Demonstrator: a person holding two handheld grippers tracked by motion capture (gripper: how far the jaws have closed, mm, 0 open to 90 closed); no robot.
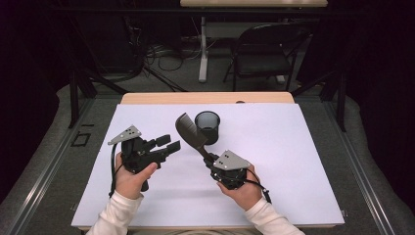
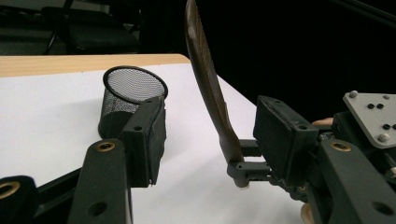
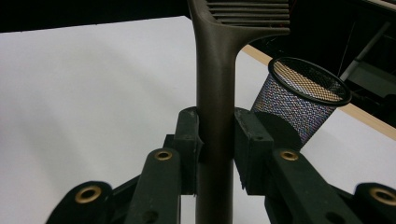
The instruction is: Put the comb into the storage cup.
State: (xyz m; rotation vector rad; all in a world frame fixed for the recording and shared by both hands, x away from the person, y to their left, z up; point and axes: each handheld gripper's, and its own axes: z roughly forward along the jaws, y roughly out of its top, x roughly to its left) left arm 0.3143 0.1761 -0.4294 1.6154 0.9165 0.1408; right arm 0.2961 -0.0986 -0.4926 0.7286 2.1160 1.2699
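A dark brown slotted spatula [image 1: 188,131] rises at a slant from my right gripper [image 1: 211,159], which is shut on its handle [image 3: 215,93]. The slotted head points up and away toward the table's far side. Just right of the head, a black mesh cup [image 1: 207,126] stands upright on the white sheet [image 1: 293,161]; in the right gripper view the cup [image 3: 299,98] is beyond and to the right of the jaws. My left gripper [image 1: 169,142] is held open left of the spatula, jaws wide apart and holding nothing. In the left gripper view the spatula [image 2: 208,79] stands between them, farther off.
The white sheet covers most of the wooden table, whose far edge [image 1: 205,98] shows bare. A folding chair [image 1: 266,49] and a white table leg [image 1: 203,49] stand on the floor beyond. Dark surroundings lie on both sides.
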